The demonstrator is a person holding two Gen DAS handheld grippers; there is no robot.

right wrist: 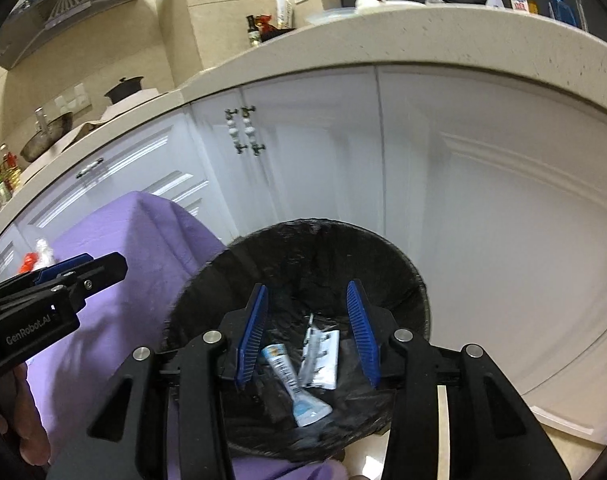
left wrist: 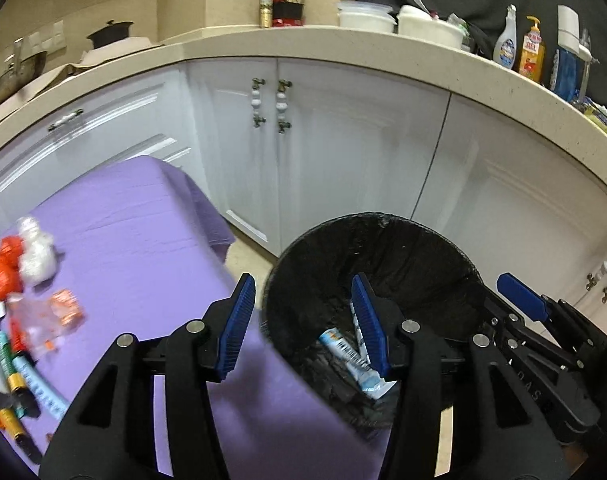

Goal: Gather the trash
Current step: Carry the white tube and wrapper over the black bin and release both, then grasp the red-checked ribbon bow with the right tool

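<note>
Showing table litter left only, second wrapper right

Wrappers on the purple cloth are blurred, edge-cropped.

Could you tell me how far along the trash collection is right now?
Partly done. Two wrappers already lie in the black-lined bin. Nothing is in hand: the left gripper and the right gripper are both open and empty over the bin. Left to do: the pile of wrappers and crumpled bags on the purple cloth.
</note>
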